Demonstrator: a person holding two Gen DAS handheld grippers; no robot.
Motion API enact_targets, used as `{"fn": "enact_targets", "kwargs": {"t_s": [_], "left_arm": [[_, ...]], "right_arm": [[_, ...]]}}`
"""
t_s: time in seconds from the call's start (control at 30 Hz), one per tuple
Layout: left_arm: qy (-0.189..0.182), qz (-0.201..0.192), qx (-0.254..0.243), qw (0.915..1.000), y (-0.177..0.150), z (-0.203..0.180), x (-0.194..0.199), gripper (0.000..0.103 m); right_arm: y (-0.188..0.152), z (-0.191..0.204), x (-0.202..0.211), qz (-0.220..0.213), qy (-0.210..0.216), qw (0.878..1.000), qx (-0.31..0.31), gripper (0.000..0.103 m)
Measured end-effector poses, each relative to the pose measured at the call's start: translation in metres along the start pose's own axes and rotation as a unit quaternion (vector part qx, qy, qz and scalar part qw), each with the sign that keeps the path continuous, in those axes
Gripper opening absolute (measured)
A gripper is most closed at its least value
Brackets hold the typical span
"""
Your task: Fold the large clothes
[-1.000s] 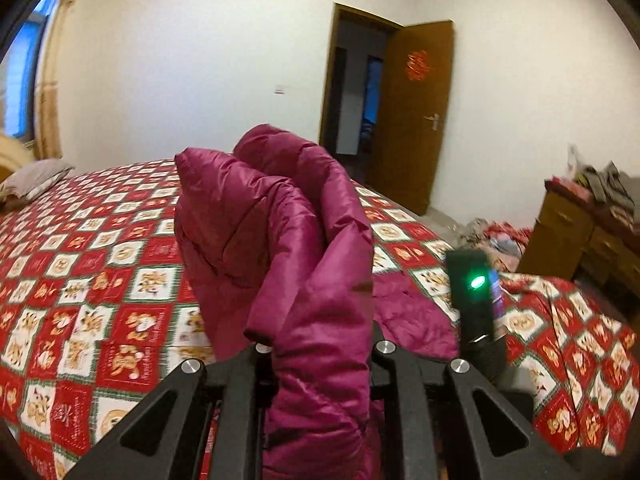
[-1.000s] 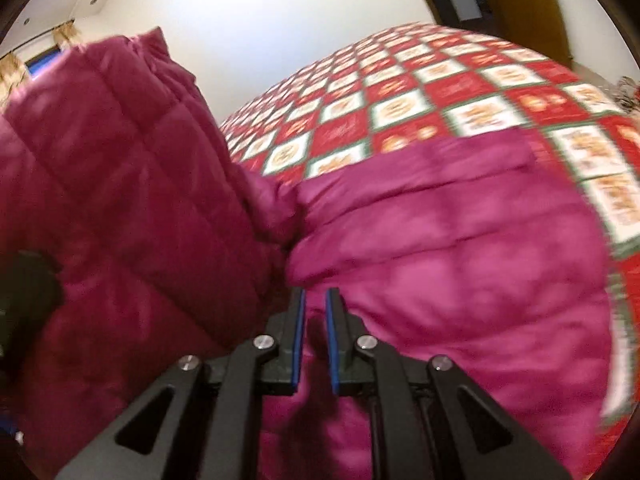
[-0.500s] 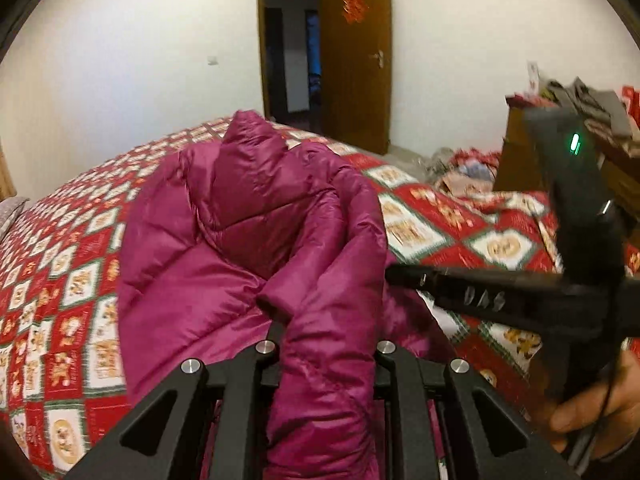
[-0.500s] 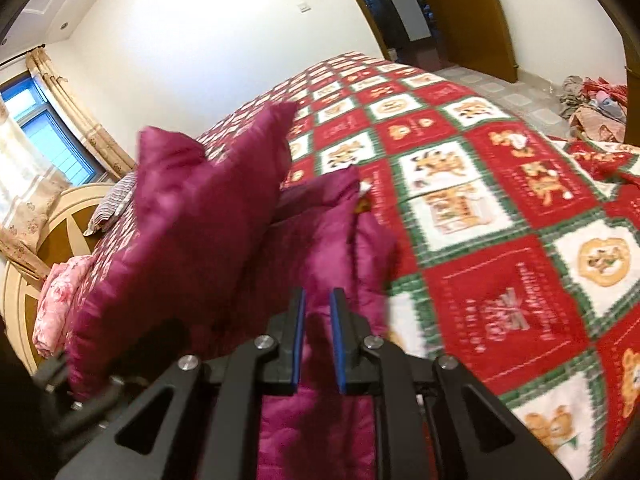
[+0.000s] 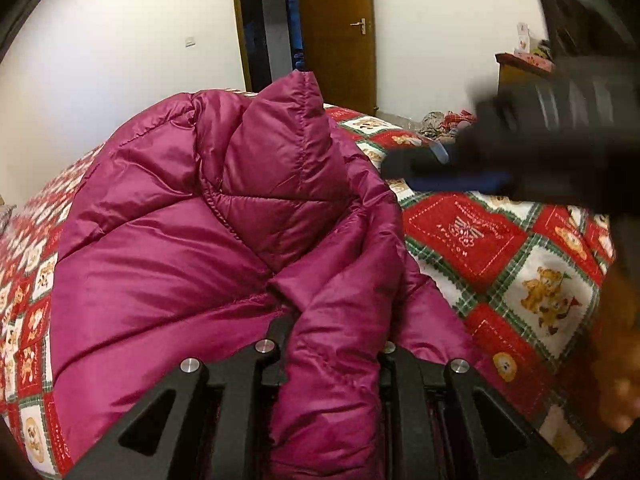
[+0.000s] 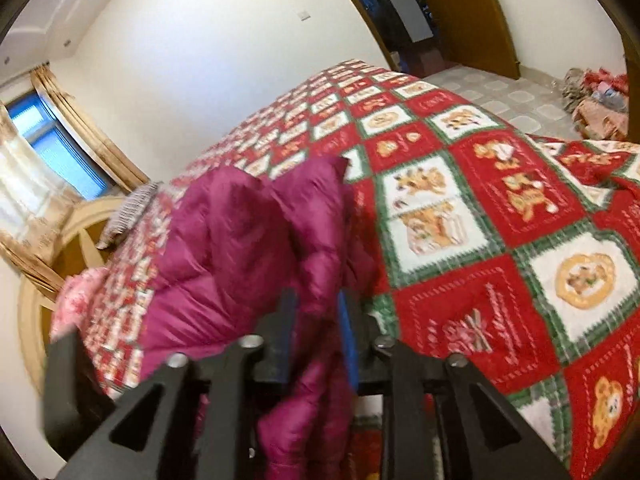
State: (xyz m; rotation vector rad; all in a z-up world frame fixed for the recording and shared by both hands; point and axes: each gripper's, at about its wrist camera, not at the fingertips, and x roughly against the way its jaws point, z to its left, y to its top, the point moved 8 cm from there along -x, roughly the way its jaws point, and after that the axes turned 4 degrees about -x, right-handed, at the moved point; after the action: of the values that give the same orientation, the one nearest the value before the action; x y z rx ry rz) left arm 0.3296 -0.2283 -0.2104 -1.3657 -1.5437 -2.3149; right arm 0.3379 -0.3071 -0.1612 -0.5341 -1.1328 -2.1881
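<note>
**Left gripper clamped on the jacket, right jaws parting around a fold**

The left gripper (image 5: 332, 344) was closed down on a thick fold of the jacket (image 5: 192, 240). The padded cloth filled the narrow gap between its black fingers and bulged out over them toward the camera, so the pads themselves were hidden.

The right gripper (image 6: 316, 328) had its jaws opening. A strip of the jacket (image 6: 248, 240) ran between the blue-lined fingers (image 6: 346, 336), with a gap showing on either side of the cloth, so the pads did not seem to press it; the picture was blurred, though. In the left wrist view the same gripper (image 5: 440, 168) reached in from the right edge, blurred, its blue pads just past the jacket's right side and above the bedspread (image 5: 500, 248). Part of a hand (image 5: 618, 360) showed at the lower right edge of that view.

The jacket, magenta and quilted, lay heaped on the bed near its close edge, its bulk mounded up with one stiff panel standing upright at the top. It rested on the red, white and green patchwork bedspread (image 6: 500, 216), which covered the whole bed.

Beyond the bed stood a white wall (image 5: 120, 60) and a brown door (image 5: 340, 40) beside a dark doorway. A dresser (image 5: 516, 68) stood to the right. In the right wrist view a window with curtains (image 6: 48, 168) was at the left, with a pillow (image 6: 128, 212) and a pink cloth (image 6: 76, 300) near the headboard. Clothes lay piled on the floor (image 6: 596, 100) by the door.
</note>
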Motion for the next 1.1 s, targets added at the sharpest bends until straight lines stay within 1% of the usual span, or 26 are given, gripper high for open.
{"fn": "enact_targets", "kwargs": {"t_s": [0.03, 0.07, 0.13, 0.17, 0.2, 0.23, 0.27, 0.3, 0.37, 0.4, 0.43, 0.5, 0.53, 0.6, 0.63, 0.7, 0.73, 0.77, 0.8, 0.83, 0.9, 0.97, 1.0, 1.07, 1.1], "left_arm": [[0.001, 0.0, -0.003, 1.0, 0.0, -0.001, 0.0, 0.017], [0.002, -0.001, -0.007, 1.0, 0.0, -0.003, 0.0, 0.017], [0.0, -0.004, -0.012, 0.9999, 0.001, -0.004, 0.002, 0.016], [-0.001, -0.008, -0.016, 0.9998, 0.002, -0.006, 0.005, 0.017], [0.0, -0.01, -0.019, 0.9998, 0.001, -0.006, 0.007, 0.021], [0.001, -0.01, -0.023, 0.9997, 0.0, -0.007, 0.011, 0.025], [-0.001, -0.008, -0.027, 0.9996, -0.002, -0.008, 0.015, 0.028], [-0.003, -0.006, -0.035, 0.9994, -0.004, -0.01, 0.02, 0.03], [0.001, -0.01, -0.067, 0.9977, -0.012, -0.014, 0.039, 0.037], [0.002, -0.012, -0.084, 0.9964, -0.018, -0.016, 0.051, 0.045], [0.001, -0.014, -0.094, 0.9955, -0.022, -0.016, 0.06, 0.057], [-0.002, -0.018, -0.114, 0.9933, -0.035, -0.015, 0.082, 0.072], [-0.011, -0.019, -0.125, 0.9919, -0.045, -0.014, 0.096, 0.072], [-0.026, -0.02, -0.125, 0.9916, -0.055, -0.008, 0.113, 0.072], [-0.038, -0.017, -0.115, 0.9925, -0.058, -0.002, 0.121, 0.072], [-0.076, -0.014, -0.065, 0.9949, -0.053, 0.023, 0.139, 0.072], [-0.079, -0.017, -0.047, 0.9957, -0.049, 0.037, 0.142, 0.072], [-0.075, -0.025, -0.016, 0.9967, -0.038, 0.057, 0.146, 0.072], [-0.065, -0.03, 0.01, 0.9974, -0.027, 0.077, 0.146, 0.074], [-0.041, -0.028, 0.041, 0.9979, -0.014, 0.103, 0.141, 0.077], [-0.005, -0.023, 0.078, 0.9967, 0.003, 0.135, 0.13, 0.077], [0.033, -0.019, 0.112, 0.9931, 0.024, 0.16, 0.109, 0.077], [0.057, -0.013, 0.123, 0.9907, 0.034, 0.168, 0.094, 0.077], [0.084, 0.002, 0.136, 0.9871, 0.045, 0.176, 0.069, 0.077], [0.104, 0.015, 0.144, 0.984, 0.049, 0.179, 0.052, 0.077]], "right_arm": [[0.003, 0.003, -0.003, 0.0, 0.002, 1.0, 0.002, 0.051], [0.005, 0.008, -0.008, 0.001, 0.004, 1.0, 0.007, 0.052], [0.003, 0.013, -0.019, 0.017, 0.008, 1.0, 0.02, 0.052], [0.0, 0.014, -0.027, 0.031, 0.003, 0.999, 0.027, 0.044], [-0.004, 0.014, -0.033, 0.04, -0.006, 0.999, 0.033, 0.037], [-0.007, 0.014, -0.038, 0.046, -0.014, 0.998, 0.04, 0.032], [-0.01, 0.012, -0.042, 0.051, -0.022, 0.998, 0.043, 0.029], [-0.013, 0.01, -0.044, 0.056, -0.027, 0.997, 0.042, 0.029], [-0.019, 0.005, -0.048, 0.064, -0.029, 0.997, 0.036, 0.028], [-0.021, 0.004, -0.048, 0.065, -0.031, 0.997, 0.035, 0.028], [-0.024, 0.001, -0.048, 0.065, -0.035, 0.997, 0.034, 0.028], [-0.027, -0.005, -0.048, 0.066, -0.038, 0.997, 0.029, 0.027], [-0.029, -0.008, -0.049, 0.066, -0.035, 0.997, 0.023, 0.027], [-0.032, -0.009, -0.046, 0.065, -0.031, 0.997, 0.02, 0.027], [-0.034, -0.009, -0.044, 0.067, -0.03, 0.997, 0.022, 0.026], [-0.037, -0.01, -0.037, 0.074, -0.027, 0.997, 0.028, 0.028], [-0.037, -0.008, -0.033, 0.079, -0.026, 0.996, 0.031, 0.03], [-0.035, -0.006, -0.026, 0.085, -0.027, 0.995, 0.039, 0.033], [-0.03, -0.004, -0.018, 0.086, -0.031, 0.995, 0.049, 0.035], [-0.023, 0.001, -0.011, 0.077, -0.039, 0.995, 0.059, 0.035], [0.0, 0.015, 0.01, 0.039, -0.056, 0.994, 0.079, 0.036], [0.029, 0.037, 0.026, 0.01, -0.058, 0.995, 0.086, 0.036], [0.038, 0.046, 0.026, 0.007, -0.054, 0.995, 0.086, 0.036], [0.062, 0.077, 0.024, -0.005, -0.024, 0.997, 0.075, 0.036], [0.071, 0.09, 0.019, -0.01, -0.009, 0.998, 0.064, 0.036]]}}
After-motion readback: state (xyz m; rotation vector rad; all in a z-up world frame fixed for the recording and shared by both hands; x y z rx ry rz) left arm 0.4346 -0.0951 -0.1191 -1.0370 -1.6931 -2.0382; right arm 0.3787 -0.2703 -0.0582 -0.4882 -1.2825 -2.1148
